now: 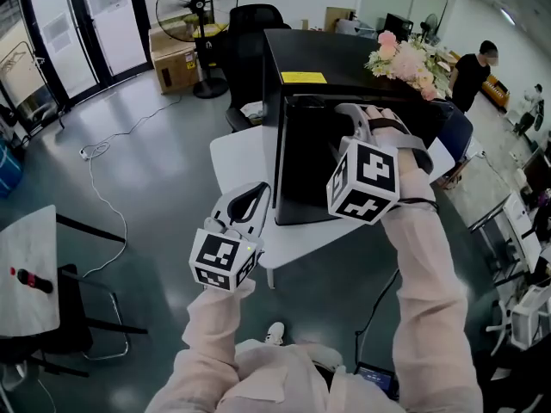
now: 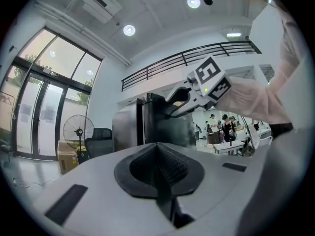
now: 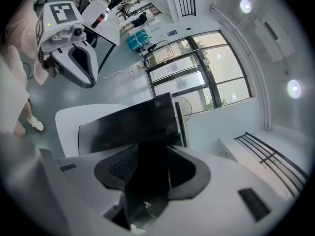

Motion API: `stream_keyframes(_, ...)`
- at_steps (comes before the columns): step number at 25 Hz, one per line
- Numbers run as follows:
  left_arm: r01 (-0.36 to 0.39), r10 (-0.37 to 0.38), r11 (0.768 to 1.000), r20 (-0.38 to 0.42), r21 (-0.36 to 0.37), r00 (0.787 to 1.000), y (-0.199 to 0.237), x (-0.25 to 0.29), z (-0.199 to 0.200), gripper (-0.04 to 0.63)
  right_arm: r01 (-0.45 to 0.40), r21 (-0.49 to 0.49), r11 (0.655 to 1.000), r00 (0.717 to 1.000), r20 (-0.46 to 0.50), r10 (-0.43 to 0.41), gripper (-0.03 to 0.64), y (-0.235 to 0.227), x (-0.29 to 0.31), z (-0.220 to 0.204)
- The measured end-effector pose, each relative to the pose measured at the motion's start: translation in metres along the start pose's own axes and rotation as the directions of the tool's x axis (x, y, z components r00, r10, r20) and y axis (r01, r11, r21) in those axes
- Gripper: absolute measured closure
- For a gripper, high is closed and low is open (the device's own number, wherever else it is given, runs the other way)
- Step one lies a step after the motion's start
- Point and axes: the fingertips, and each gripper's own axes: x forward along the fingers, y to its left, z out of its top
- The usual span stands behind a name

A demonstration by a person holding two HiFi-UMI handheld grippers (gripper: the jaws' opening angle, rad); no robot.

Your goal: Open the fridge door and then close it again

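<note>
On white table (image 1: 237, 157): fridge door (image 1: 301, 170) clamped in right tool (image 1: 341, 114) | left tool (image 1: 254, 198) closed, empty | flowers (image 1: 405, 58) atop, chair (image 1: 250, 33) behind

Nothing readable here, folks
The yellow sticker (image 1: 303, 77) on top of the fridge (image 1: 340, 52) is way too small to make out.

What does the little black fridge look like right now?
The fridge is a small, boxy, glossy black cabinet standing upright on a white table. A yellow sticker and pink flowers sit on its top. The right gripper pinches its door edge between its fingers. I can't tell how far the door is open.
</note>
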Motion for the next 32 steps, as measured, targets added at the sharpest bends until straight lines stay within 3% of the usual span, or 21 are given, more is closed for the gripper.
stream_keyframes(5, -0.034, 0.035, 0.998, 0.031, -0.052, 0.999, -0.014, -0.013, 0.006, 0.583, -0.009, -0.025, 1.0, 0.998, 0.067, 0.01, 0.402, 0.024, -0.04, -0.008)
stream_keyframes(10, -0.042, 0.043, 0.998, 0.004, -0.048, 0.999, -0.048, -0.027, 0.005, 0.583, -0.024, -0.069, 0.997, 0.997, 0.071, 0.029, 0.397, 0.037, -0.066, -0.018)
stream_keyframes(14, -0.053, 0.053, 0.997, -0.005, -0.054, 0.999, -0.077, -0.042, 0.005, 0.583, -0.083, -0.093, 0.992, 0.991, 0.095, 0.092, 0.328, 0.05, -0.085, -0.027)
stream_keyframes(32, -0.076, 0.074, 0.996, -0.045, -0.049, 0.996, -0.172, -0.082, 0.002, 0.583, -0.081, -0.175, 0.981, 0.977, 0.181, 0.113, 0.302, 0.082, -0.164, -0.072)
